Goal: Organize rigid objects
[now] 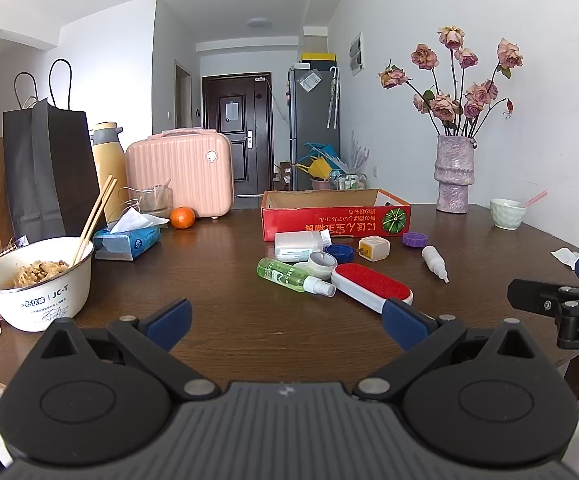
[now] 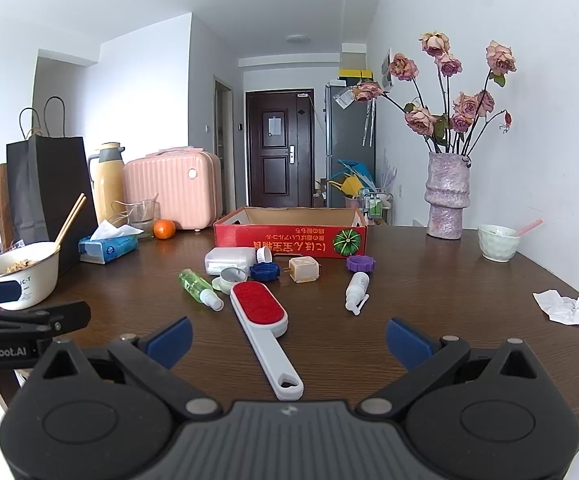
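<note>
A shallow red cardboard box (image 1: pixel 335 216) (image 2: pixel 289 238) sits mid-table, its inside hidden from here. In front of it lie a red-faced lint brush with a white handle (image 1: pixel 371 286) (image 2: pixel 263 320), a green spray bottle (image 1: pixel 291 276) (image 2: pixel 199 290), a white jar on its side (image 1: pixel 297 245) (image 2: pixel 229 260), a blue cap (image 1: pixel 339 252) (image 2: pixel 264 271), a beige plug adapter (image 1: pixel 374 248) (image 2: pixel 304 269), a purple lid (image 1: pixel 414 239) (image 2: pixel 360 264) and a small white dropper bottle (image 1: pixel 434 263) (image 2: pixel 356 292). My left gripper (image 1: pixel 285 322) is open over bare wood. My right gripper (image 2: pixel 287 338) is open, with the brush handle lying between its fingers, untouched.
A noodle bowl with chopsticks (image 1: pixel 35 280), a tissue pack (image 1: pixel 127 238), an orange (image 1: pixel 182 217), a pink case (image 1: pixel 179 170) and a dark paper bag (image 1: pixel 47 168) crowd the left. A vase of roses (image 2: pixel 447 196), a small bowl (image 2: pixel 497 242) and crumpled paper (image 2: pixel 567 306) stand right.
</note>
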Motion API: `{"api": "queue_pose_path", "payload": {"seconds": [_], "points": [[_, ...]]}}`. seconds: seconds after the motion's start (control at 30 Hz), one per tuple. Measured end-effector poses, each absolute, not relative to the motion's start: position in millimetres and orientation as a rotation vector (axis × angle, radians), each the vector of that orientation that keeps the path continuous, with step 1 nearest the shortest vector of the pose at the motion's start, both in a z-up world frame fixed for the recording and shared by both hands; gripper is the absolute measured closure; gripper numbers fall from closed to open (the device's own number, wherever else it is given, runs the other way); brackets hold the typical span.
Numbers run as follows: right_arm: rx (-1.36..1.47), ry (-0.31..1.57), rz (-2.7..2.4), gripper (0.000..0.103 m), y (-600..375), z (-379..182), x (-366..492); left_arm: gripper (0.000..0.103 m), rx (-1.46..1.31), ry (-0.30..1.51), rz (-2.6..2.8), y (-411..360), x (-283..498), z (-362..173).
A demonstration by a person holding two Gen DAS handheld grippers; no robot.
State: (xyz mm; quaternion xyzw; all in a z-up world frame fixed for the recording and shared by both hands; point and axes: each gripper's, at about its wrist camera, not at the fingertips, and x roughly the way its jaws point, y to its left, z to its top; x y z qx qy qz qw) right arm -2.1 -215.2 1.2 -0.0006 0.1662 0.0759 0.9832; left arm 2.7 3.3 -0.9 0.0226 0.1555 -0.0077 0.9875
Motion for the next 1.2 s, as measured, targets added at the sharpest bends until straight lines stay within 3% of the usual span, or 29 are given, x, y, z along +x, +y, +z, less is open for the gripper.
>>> {"api": "queue_pose_path", "payload": {"seconds": [1.2], "points": [[-0.003,0.328,0.153,0.000,-214.0,3.3,-4.2,0.000,0.045,0.311,-0.015,5.2,1.7,-2.7]]}}
